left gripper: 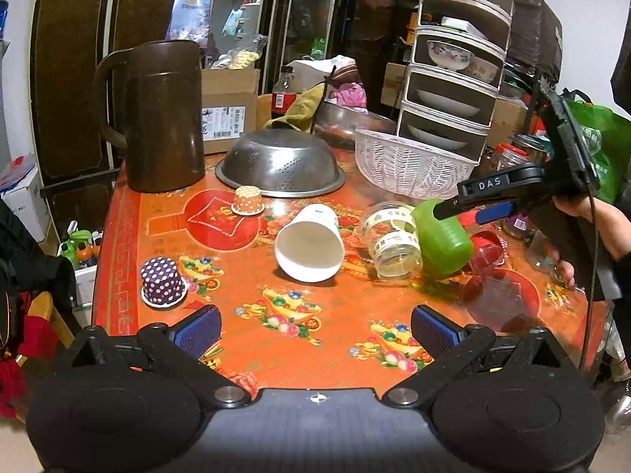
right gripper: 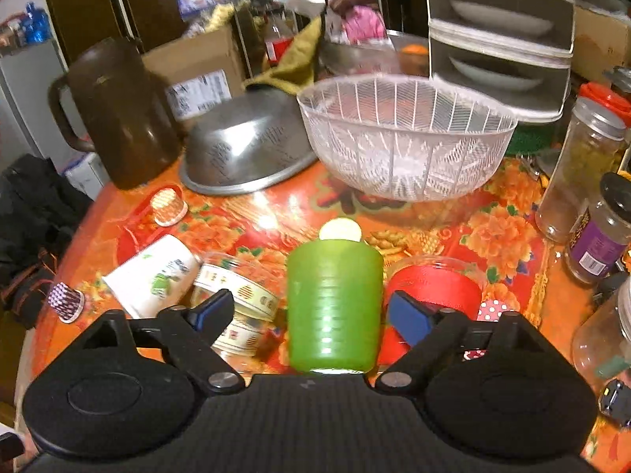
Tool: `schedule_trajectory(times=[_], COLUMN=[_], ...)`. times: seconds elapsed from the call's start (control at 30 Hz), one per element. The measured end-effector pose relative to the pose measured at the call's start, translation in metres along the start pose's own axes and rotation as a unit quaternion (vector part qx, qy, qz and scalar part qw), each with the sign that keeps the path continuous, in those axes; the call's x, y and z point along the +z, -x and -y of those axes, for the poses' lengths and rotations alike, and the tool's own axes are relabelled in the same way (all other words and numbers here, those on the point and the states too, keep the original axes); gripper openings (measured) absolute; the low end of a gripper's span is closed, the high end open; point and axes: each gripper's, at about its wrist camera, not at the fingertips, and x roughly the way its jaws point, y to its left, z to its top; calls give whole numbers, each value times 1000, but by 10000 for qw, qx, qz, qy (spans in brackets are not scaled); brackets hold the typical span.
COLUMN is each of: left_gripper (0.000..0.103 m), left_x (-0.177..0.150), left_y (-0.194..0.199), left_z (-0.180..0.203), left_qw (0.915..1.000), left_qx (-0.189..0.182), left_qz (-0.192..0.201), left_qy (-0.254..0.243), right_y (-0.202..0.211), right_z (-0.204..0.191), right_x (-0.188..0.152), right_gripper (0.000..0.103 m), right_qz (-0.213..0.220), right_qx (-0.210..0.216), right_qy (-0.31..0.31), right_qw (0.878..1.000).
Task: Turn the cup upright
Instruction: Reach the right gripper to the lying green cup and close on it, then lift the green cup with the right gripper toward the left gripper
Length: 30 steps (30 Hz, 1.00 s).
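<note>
Our right tool (right gripper: 309,311) stands open astride the green cup (right gripper: 334,307), which lies on its side, long axis along the fingers; our left tool (left gripper: 315,329), open, is farther off.

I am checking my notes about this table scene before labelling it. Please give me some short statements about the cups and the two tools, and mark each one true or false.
1. The green cup sits between the fingers of the right tool, which are open. True.
2. The white paper cup stands upright. False: it lies on its side, its opening toward the left wrist camera.
3. The left tool holds a cup. False: it is open and holds nothing.
4. The purple dotted cup stands upside down on the table. True.
5. The metal colander stands upright with fruit inside. False: it lies upside down.
</note>
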Motion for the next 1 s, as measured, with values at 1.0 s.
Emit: schedule_trajectory(times=[1.0], left_gripper=[103], left_x=[-11], left_y=[12], left_z=[-22], left_qw=[9993], left_qx=[-111], left_qz=[60], left_qy=[358], right_y=[-35], right_z=[-5], right_x=[5], right_gripper=[65], right_qz=[-867], right_qx=[-349], right_qy=[82], right_qw=[9956])
